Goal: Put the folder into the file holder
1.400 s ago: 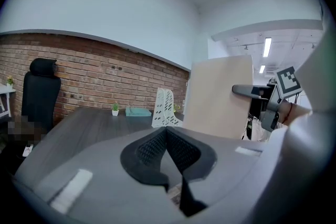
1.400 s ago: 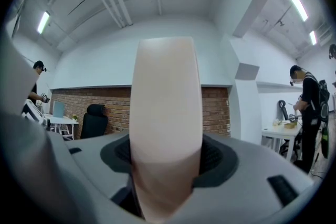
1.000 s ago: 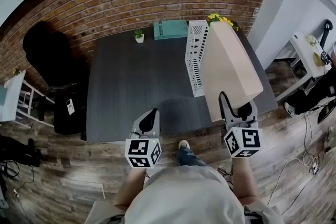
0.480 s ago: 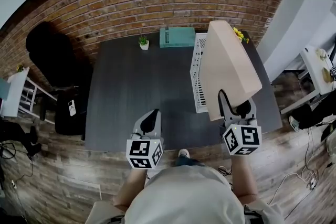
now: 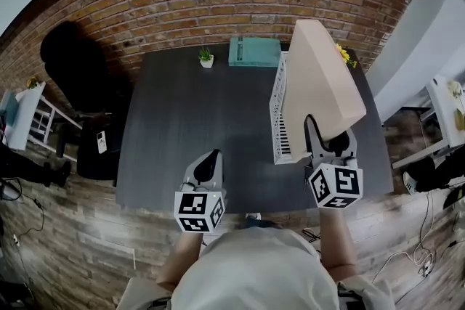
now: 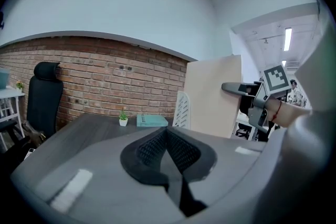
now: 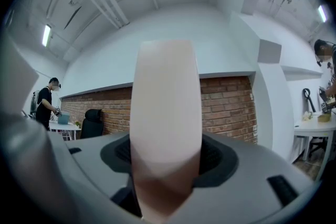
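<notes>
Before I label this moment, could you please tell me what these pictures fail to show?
1. Head view: the beige flat folder covers the opening of the white perforated file holder, so whether the folder's lower edge is inside cannot be told.
2. Right gripper view: the folder, clamped in the right tongs, blocks the middle; the holder is unseen.
3. Head view: the yellow flowers are mostly hidden behind the folder.

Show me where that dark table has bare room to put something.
Most of the table is bare: left and middle, from the potted plant and teal box at the back to the near edge, bordered rightward by the file holder. The right side is crowded by that holder and the folder in the right hand-held gripper.
</notes>
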Motion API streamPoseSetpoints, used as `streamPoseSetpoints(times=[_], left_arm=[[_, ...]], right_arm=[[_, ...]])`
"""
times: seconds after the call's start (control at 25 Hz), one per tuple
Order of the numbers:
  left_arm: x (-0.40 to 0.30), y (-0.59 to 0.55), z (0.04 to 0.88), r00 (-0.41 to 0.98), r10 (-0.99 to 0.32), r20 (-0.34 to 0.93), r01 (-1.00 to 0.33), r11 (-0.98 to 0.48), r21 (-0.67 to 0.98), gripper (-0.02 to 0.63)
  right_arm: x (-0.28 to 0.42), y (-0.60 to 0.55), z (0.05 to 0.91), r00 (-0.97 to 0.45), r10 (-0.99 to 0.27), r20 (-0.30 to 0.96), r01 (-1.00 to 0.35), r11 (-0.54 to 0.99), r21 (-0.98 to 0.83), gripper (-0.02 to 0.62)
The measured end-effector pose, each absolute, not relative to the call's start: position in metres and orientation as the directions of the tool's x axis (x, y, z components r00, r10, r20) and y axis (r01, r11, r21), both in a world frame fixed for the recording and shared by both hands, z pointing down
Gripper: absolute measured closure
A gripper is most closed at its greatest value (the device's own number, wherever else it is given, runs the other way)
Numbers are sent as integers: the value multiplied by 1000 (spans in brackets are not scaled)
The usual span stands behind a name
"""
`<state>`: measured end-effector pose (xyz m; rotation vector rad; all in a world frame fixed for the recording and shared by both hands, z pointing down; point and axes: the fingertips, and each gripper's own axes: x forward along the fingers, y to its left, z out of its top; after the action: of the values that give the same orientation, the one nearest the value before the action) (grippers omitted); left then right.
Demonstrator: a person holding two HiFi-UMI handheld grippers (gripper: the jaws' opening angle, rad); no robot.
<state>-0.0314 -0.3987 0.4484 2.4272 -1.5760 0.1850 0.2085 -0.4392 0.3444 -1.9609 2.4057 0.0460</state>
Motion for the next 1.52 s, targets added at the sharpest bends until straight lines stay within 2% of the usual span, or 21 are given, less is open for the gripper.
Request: streamPoseSetpoints(times=[0.68, 1.52], left_arm=[[-30, -411, 454, 392, -885, 250, -920, -372, 123, 595], [-31, -400, 460, 388, -879, 275, -921, -370, 118, 595]], right_arm=[[197, -465, 346, -149, -988, -48, -989, 149, 7, 310], [192, -466, 418, -115, -993, 27, -993, 115, 1, 311]])
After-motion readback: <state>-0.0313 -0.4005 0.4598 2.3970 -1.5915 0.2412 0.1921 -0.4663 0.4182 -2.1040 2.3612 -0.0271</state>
